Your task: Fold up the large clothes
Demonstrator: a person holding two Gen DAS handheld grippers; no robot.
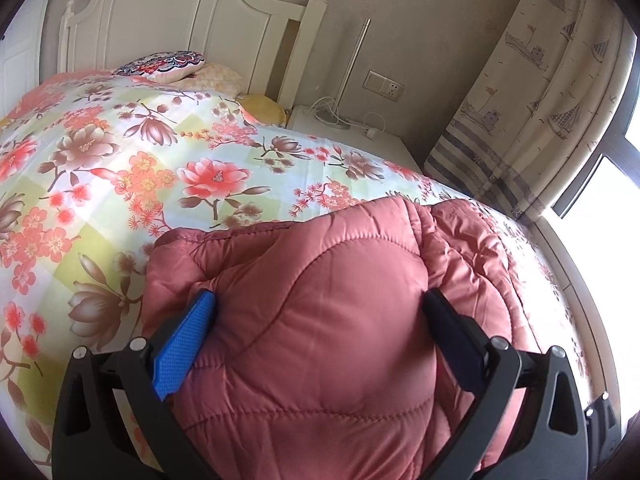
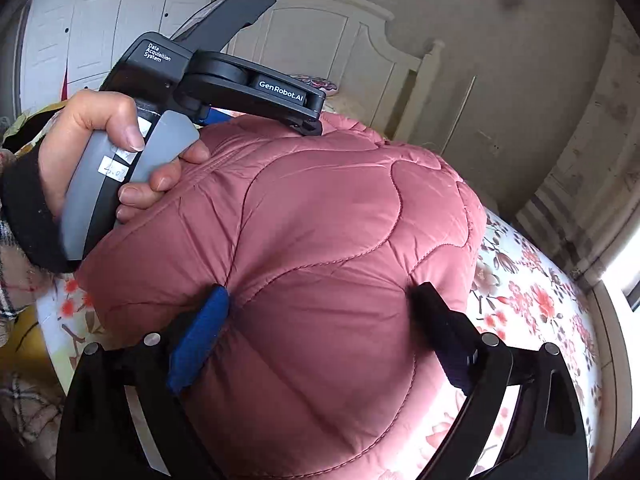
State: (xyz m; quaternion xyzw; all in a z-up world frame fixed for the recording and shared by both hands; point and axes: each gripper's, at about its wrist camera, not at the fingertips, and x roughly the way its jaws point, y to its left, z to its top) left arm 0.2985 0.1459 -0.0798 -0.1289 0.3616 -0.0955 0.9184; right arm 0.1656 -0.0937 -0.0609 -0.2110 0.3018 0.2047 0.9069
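A pink quilted puffer coat (image 1: pixel 328 320) lies bunched on the floral bed. My left gripper (image 1: pixel 320 300) has its two fingers spread wide and pressed into a thick bulge of the coat that fills the gap between them. My right gripper (image 2: pixel 320 292) is the same: fingers wide apart, clamping a thick puffy fold of the coat (image 2: pixel 320 220). In the right wrist view the person's hand holds the left gripper's body (image 2: pixel 224 80) at the coat's far left edge.
The floral bedspread (image 1: pixel 140 160) covers the bed. A white headboard (image 1: pixel 180 20) and pillows (image 1: pixel 160 64) stand at the far end. A white nightstand (image 1: pixel 352 132) and a curtain (image 1: pixel 540 100) by the window are on the right.
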